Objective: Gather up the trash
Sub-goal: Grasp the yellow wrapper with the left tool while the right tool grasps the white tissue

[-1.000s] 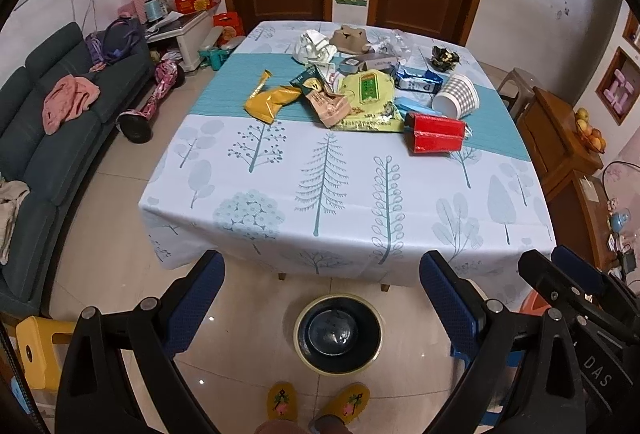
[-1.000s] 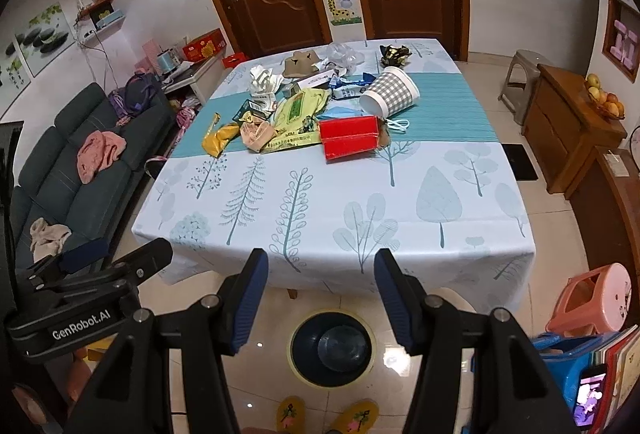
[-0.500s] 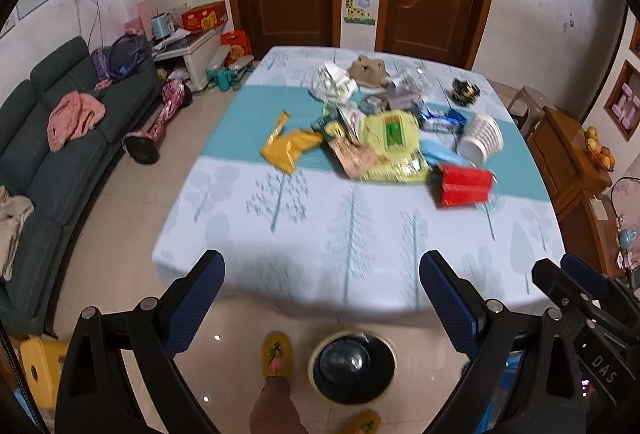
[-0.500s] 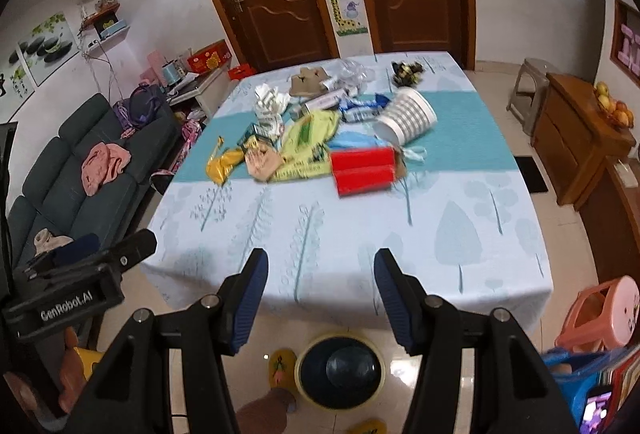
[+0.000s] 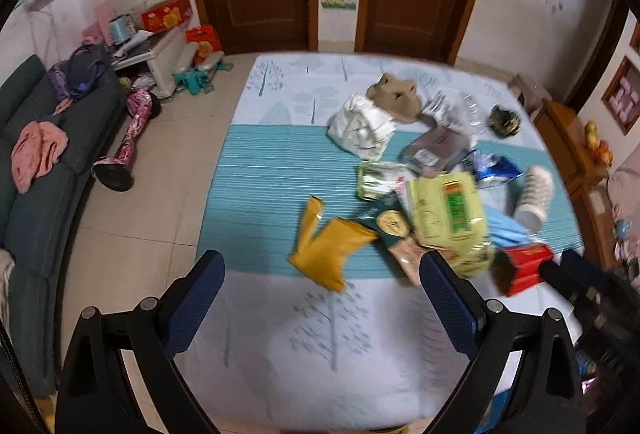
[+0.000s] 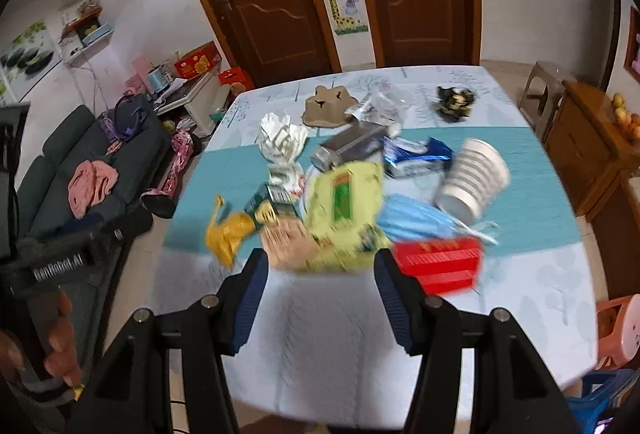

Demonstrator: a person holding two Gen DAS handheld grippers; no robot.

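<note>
Both grippers hang over the table's (image 5: pixel 280 354) near edge, jaws apart and empty: left gripper (image 5: pixel 320 298), right gripper (image 6: pixel 318 290). Beyond their tips, the trash pile (image 6: pixel 344 202) apparently lies mid-table, blurred, untouched.

A loose heap of trash lies on the teal band of a tablecloth. At its near edge, a crumpled yellow wrapper (image 5: pixel 326 254) lies flat, apart to the left. Beside it sits a large pale green packet (image 5: pixel 446 214), partly over a tan wrapper (image 6: pixel 288 240). A red box (image 6: pixel 442 262) lies on its side to the right. Behind it, a blue mask (image 6: pixel 416 220) and a tipped striped cup (image 6: pixel 472 182) lie. Farther back rest crumpled white paper (image 5: pixel 362 128), a grey carton (image 6: pixel 348 148) and a brown cardboard piece (image 5: pixel 396 98).
</note>
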